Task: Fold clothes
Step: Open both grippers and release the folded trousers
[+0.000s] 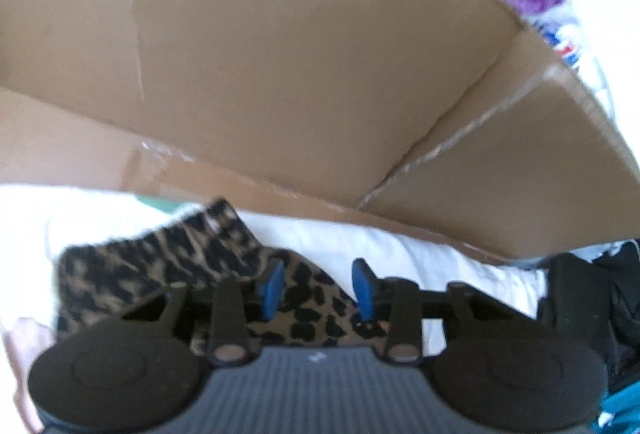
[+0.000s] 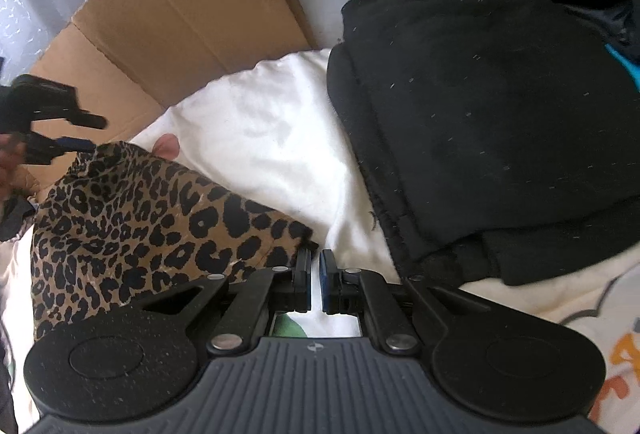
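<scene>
Right wrist view, right tongs point(image 2: 315, 274) clenched with nothing seen between them, beside leopard-print garment point(image 2: 132, 218) lying on white sheet point(image 2: 272, 141), left tongs point(image 1: 319, 288) released above it, black clothes point(image 2: 480, 105) alongside

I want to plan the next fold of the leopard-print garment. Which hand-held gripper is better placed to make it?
Probably the right hand-held gripper: its jaws are nearly shut at a corner of the leopard-print garment. The left hand-held gripper is open above the cloth and grips nothing.
</scene>
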`<state>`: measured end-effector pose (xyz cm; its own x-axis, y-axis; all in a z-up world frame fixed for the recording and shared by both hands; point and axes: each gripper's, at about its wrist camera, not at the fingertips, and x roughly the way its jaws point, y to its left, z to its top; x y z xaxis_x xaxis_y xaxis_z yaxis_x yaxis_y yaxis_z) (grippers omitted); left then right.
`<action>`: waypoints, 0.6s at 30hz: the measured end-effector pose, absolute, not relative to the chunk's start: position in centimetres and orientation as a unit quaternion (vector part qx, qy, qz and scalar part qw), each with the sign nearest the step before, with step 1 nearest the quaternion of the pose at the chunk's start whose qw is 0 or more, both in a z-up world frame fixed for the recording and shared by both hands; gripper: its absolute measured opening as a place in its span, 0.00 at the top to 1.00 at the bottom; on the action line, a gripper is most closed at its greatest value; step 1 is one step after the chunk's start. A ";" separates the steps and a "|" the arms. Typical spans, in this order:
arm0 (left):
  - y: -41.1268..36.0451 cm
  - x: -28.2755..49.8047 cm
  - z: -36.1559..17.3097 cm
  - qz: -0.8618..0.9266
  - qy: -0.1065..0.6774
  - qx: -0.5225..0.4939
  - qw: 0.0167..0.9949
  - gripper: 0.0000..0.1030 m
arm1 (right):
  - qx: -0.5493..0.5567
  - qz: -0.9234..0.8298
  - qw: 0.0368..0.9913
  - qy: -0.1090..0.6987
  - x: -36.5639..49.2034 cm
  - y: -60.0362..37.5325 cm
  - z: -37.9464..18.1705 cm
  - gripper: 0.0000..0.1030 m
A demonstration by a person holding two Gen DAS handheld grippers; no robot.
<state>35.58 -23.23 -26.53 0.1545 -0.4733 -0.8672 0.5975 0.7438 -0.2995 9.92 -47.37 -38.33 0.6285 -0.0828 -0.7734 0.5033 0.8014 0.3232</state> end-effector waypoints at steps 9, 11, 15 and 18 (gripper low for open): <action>-19.8 39.9 -24.0 -0.312 0.509 0.126 0.792 0.55 | 0.220 -0.161 0.888 0.371 10.6 -46.0 -36.1 0.86; -19.2 40.4 -24.3 -0.312 0.507 0.141 0.791 0.52 | 0.225 -0.142 0.892 0.365 11.3 -45.6 -36.0 0.86; -19.1 40.3 -25.5 -0.334 0.497 0.173 0.782 0.46 | 0.221 -0.108 0.892 0.379 13.5 -44.9 -36.5 0.86; -19.1 39.9 -26.5 -0.354 0.493 0.185 0.773 0.46 | 0.217 -0.092 0.888 0.396 14.8 -44.6 -37.2 0.86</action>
<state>39.94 -19.12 -26.53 0.2632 -0.3650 -0.8930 0.7297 0.6808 -0.0632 14.83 -44.61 -37.17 0.6696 0.0081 -0.7427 0.3351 0.8891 0.3118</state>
